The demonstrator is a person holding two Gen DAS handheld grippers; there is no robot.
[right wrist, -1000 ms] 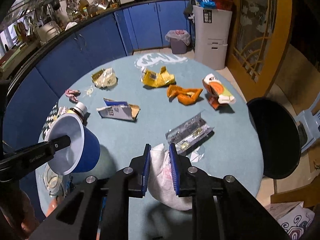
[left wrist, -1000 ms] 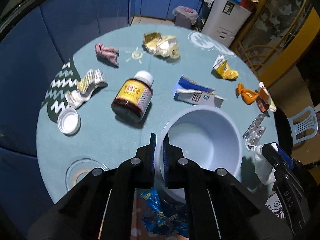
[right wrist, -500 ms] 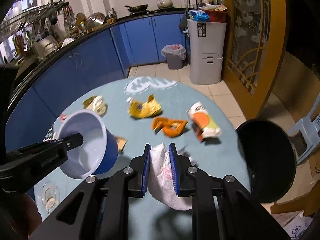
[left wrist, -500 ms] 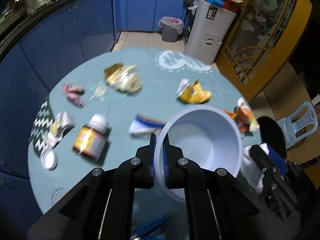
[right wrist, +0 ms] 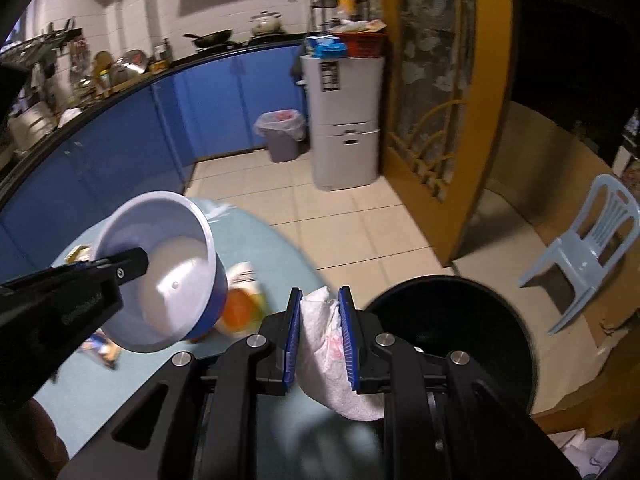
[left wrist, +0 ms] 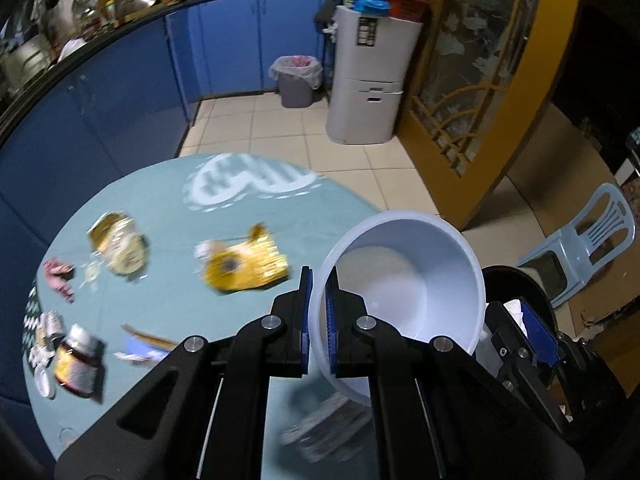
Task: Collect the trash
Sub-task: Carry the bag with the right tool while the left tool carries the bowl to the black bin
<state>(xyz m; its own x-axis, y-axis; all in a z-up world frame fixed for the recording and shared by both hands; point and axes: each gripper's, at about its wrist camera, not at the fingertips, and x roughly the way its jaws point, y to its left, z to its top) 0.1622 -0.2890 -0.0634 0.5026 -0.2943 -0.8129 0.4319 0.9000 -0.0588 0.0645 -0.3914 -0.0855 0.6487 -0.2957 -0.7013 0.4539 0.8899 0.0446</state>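
Observation:
My left gripper is shut on the rim of a plastic bowl, pale inside and blue outside, held tilted above the round teal table. In the right wrist view the bowl hangs at the left. My right gripper is shut on a crumpled white tissue, next to the round black bin beside the table. Blurred litter lies on the table: a yellow wrapper, a gold wrapper, a brown bottle, a pink wrapper, a blister pack.
Blue kitchen cabinets curve behind the table. A grey lined waste bin and a white cabinet stand on the tiled floor beyond. A pale blue plastic chair and a yellow lattice door are to the right.
Both grippers have swung right across the table toward the black bin, carrying the bowl and the tissue. The table litter has slid to the left of both views.

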